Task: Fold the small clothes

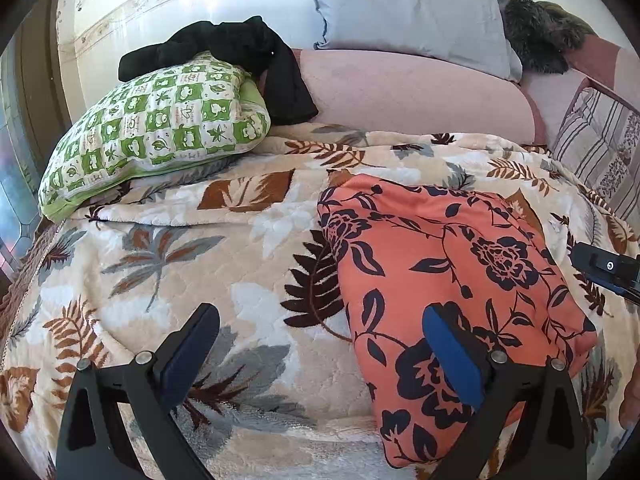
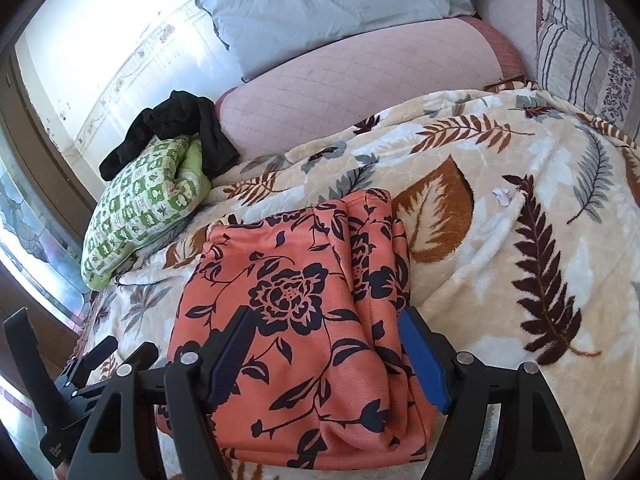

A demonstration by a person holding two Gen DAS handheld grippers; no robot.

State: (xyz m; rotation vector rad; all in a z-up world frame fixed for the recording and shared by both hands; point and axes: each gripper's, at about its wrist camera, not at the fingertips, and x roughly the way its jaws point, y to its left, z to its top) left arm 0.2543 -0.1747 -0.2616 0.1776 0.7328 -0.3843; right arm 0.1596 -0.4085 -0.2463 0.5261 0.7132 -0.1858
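An orange garment with dark blue flowers (image 1: 452,280) lies folded into a rough rectangle on the leaf-patterned blanket (image 1: 200,248). My left gripper (image 1: 320,340) is open and empty above the blanket, with its right finger over the garment's left edge. The garment also shows in the right wrist view (image 2: 304,312), with several folded layers along its right side. My right gripper (image 2: 328,344) is open and hovers over the garment's near half, holding nothing. The left gripper's body shows at the lower left of the right wrist view.
A green-and-white checked pillow (image 1: 156,128) lies at the back left with a black garment (image 1: 240,56) draped on it. A pink bolster (image 1: 412,92), a pale blue pillow (image 1: 408,8) and a striped cushion (image 1: 600,152) line the back. A small white scrap (image 2: 502,195) lies on the blanket.
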